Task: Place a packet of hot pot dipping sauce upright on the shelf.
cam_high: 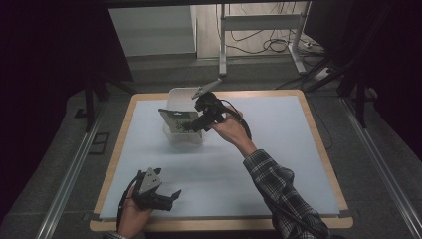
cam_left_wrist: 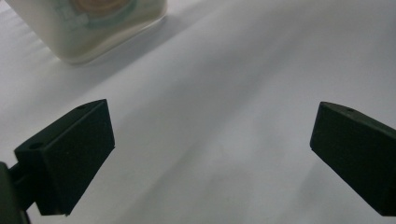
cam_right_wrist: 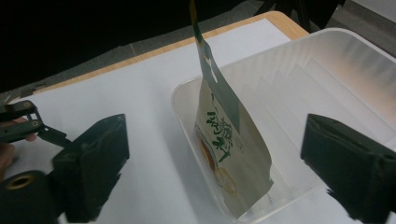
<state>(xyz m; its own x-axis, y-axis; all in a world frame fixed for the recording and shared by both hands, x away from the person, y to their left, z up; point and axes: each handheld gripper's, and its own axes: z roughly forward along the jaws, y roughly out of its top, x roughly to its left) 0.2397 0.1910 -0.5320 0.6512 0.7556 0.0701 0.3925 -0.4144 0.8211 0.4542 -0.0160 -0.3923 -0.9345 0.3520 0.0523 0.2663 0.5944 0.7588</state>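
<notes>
Snack pouch [cam_right_wrist: 231,154] stands upright in a clear plastic bin [cam_right_wrist: 327,70], leaning vs the bin's near-left wall. Pouch is flat, beige/cream body w/ a dark green header strip up top that has a hang-hole cut in it. Green brush-style characters run down the front; can't read them. Below those, a small orange-brown food pic. Top edge pokes well above the bin rim. No brand name legible.

In high view the pouch [cam_high: 175,119] sits at the bin's [cam_high: 181,93] left side, tilted, green side facing up-left. Bin is mid-desk, toward the far edge, on the white mat over the wood-edged desk [cam_high: 303,102].

My right gripper [cam_high: 195,124] hovers right at the bin, just beside the pouch; fingers [cam_right_wrist: 93,163] spread wide, one either side of the pouch in right gripper view, not touching it, holding nothing. My right hand [cam_high: 231,128] is over the desk, plaid sleeve [cam_high: 278,189] behind it.

My left gripper [cam_high: 171,197] is at the near-left of the desk, well apart from the bin, low over the mat. Its fingers [cam_left_wrist: 74,154] are wide too, nothing between them but white mat. Left gripper view catches a corner of the bin [cam_left_wrist: 93,28] at top left, w/ a blurry round orange shape through the wall.
</notes>
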